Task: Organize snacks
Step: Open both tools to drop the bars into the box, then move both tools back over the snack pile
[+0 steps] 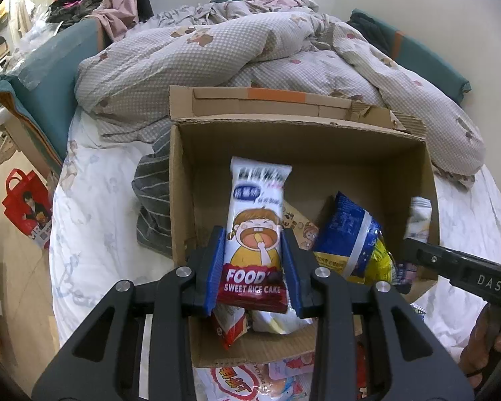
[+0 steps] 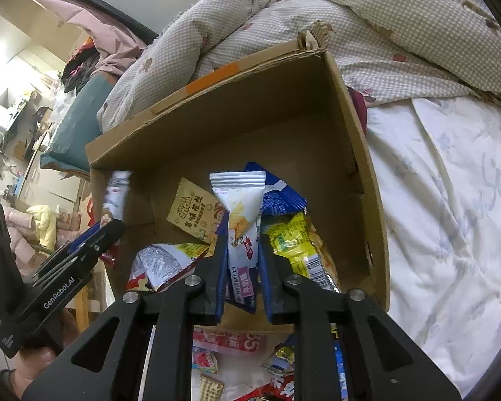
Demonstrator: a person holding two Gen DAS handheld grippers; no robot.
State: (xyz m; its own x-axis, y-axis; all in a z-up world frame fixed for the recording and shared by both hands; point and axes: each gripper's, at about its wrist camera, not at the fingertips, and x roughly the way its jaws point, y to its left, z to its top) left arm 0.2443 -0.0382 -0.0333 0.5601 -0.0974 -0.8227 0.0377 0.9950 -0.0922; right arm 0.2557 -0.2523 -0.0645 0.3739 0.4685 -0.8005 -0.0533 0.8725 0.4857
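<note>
An open cardboard box (image 1: 190, 180) sits on the bed and holds several snack packets. My left gripper (image 1: 254, 244) is shut on a white and red sweet rice cake packet (image 1: 255, 230), held upright over the box's near left part. It also shows in the right wrist view (image 2: 98, 234), with the packet (image 2: 115, 193) blurred. My right gripper (image 2: 242, 247) is shut on a white and purple snack packet (image 2: 242, 220), held upright over the box (image 2: 360, 180). Its finger shows at the right of the left wrist view (image 1: 417, 250). A blue and yellow bag (image 1: 354, 237) lies in the box.
More loose snack packets (image 2: 237, 341) lie on the white sheet in front of the box. A rumpled checked duvet (image 1: 217, 53) lies behind the box. A striped grey cloth (image 1: 150, 207) lies at the box's left. A red bag (image 1: 26, 204) stands on the floor.
</note>
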